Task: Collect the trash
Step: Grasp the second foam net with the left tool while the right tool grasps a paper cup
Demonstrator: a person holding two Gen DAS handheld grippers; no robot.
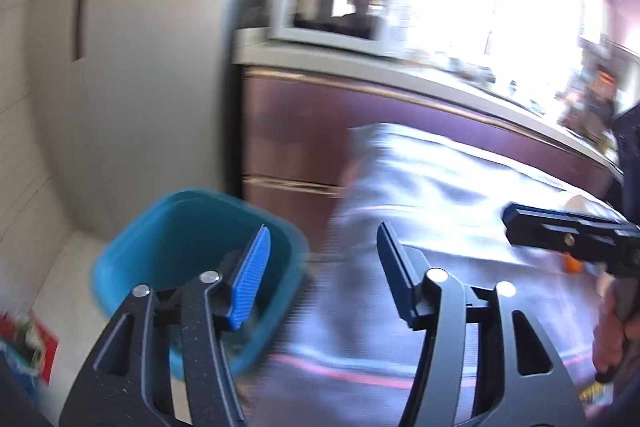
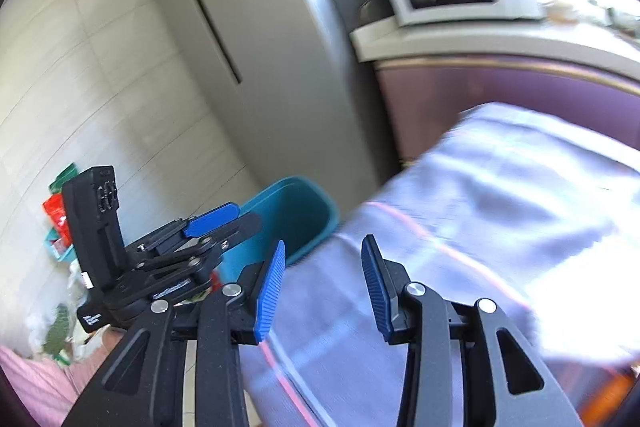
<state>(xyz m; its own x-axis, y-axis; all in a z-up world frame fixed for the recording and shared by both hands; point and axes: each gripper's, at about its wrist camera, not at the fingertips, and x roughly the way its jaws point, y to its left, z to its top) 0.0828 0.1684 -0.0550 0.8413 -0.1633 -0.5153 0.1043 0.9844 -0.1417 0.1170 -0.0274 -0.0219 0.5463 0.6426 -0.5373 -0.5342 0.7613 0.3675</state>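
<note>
A teal plastic bin (image 1: 192, 227) stands on the floor beside the table; it also shows in the right wrist view (image 2: 296, 215). My left gripper (image 1: 324, 239) is open and empty, above the bin's right rim and the table's corner. My right gripper (image 2: 324, 255) is open and empty over the table (image 2: 480, 227), which is covered with a pale plaid cloth. The right gripper shows at the right edge of the left wrist view (image 1: 560, 231). The left gripper shows at the left in the right wrist view (image 2: 216, 219). Colourful wrappers (image 2: 60, 211) lie on the floor at the left.
A tall grey fridge (image 2: 248, 27) stands behind the bin. A purple cabinet (image 1: 320, 131) with a pale counter carries a white microwave (image 1: 336, 11). A red packet (image 1: 36, 343) lies on the tiled floor. Bright window glare fills the upper right. The frames are motion-blurred.
</note>
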